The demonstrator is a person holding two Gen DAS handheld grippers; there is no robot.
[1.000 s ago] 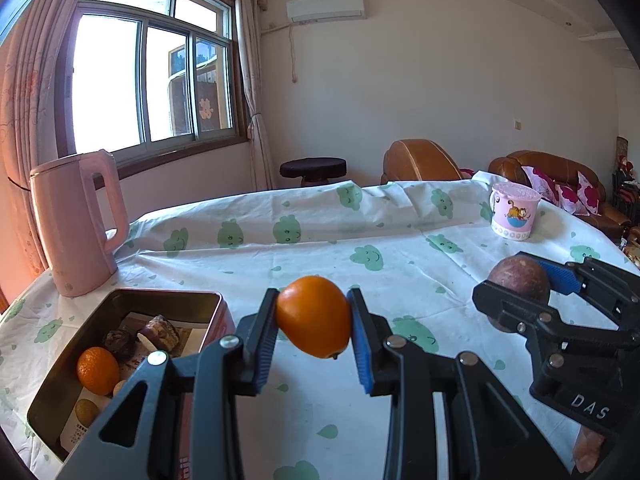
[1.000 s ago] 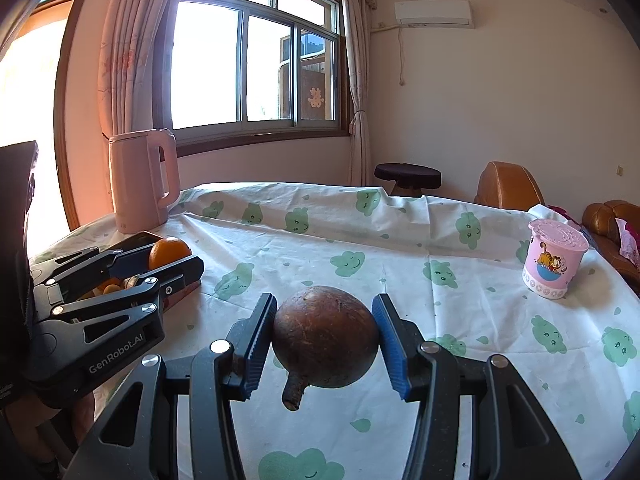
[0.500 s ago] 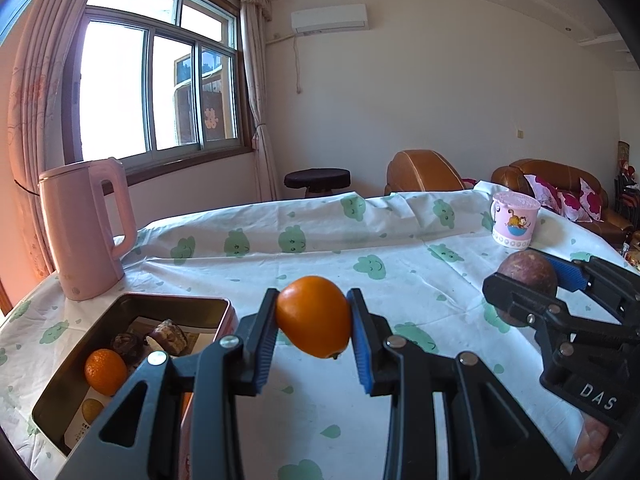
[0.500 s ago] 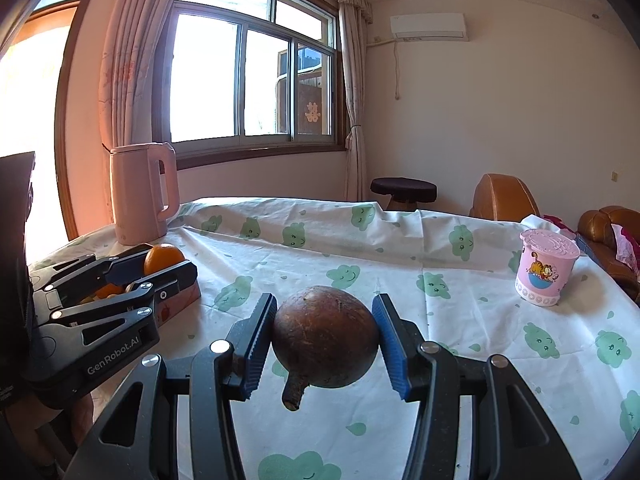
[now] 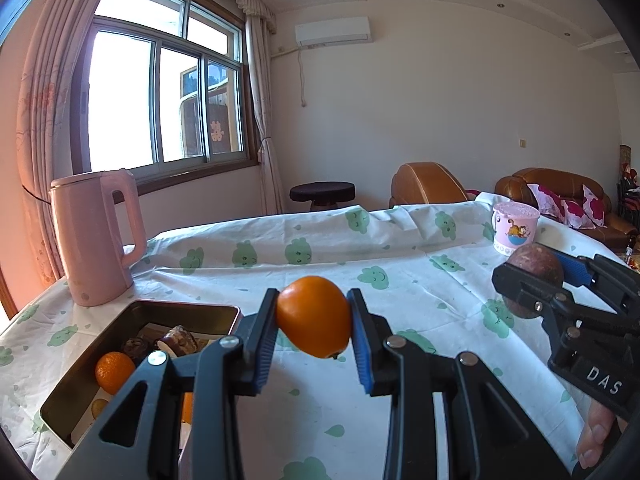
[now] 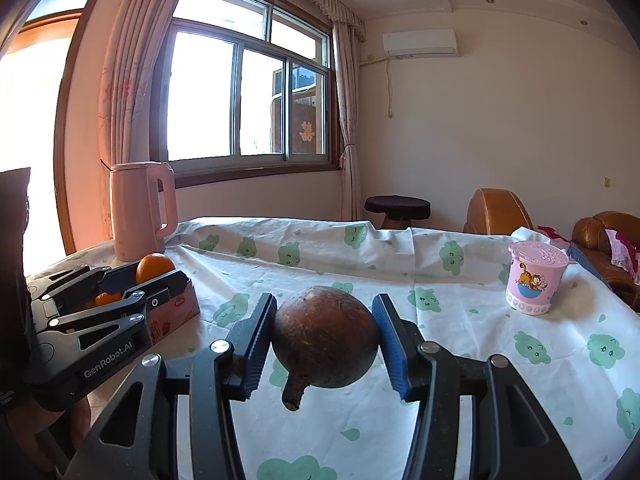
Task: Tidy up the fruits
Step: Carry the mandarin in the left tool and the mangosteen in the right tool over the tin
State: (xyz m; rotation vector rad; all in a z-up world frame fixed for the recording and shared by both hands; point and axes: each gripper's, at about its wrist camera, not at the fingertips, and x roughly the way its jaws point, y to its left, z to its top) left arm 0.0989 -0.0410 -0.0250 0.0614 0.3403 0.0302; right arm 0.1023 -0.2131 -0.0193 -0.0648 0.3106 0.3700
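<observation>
My left gripper (image 5: 314, 318) is shut on an orange (image 5: 314, 316) and holds it above the table, just right of a metal tin (image 5: 120, 360). The tin holds another orange (image 5: 114, 372) and dark snacks. My right gripper (image 6: 325, 338) is shut on a round brown fruit (image 6: 325, 336) with a short stem, held above the tablecloth. In the left wrist view the right gripper (image 5: 560, 284) and its brown fruit (image 5: 534, 280) show at the right. In the right wrist view the left gripper (image 6: 154, 274) and its orange (image 6: 154, 267) show at the left, over the tin (image 6: 176, 312).
A pink kettle (image 5: 96, 240) stands at the table's far left behind the tin. A pink cartoon cup (image 5: 514, 230) stands at the far right. The table (image 5: 400, 280) has a white cloth with green prints. A stool and brown sofas stand beyond it.
Both grippers have lifted and tilted up a little with their fruits still held; more of the wall and ceiling shows. The grips have not changed.
</observation>
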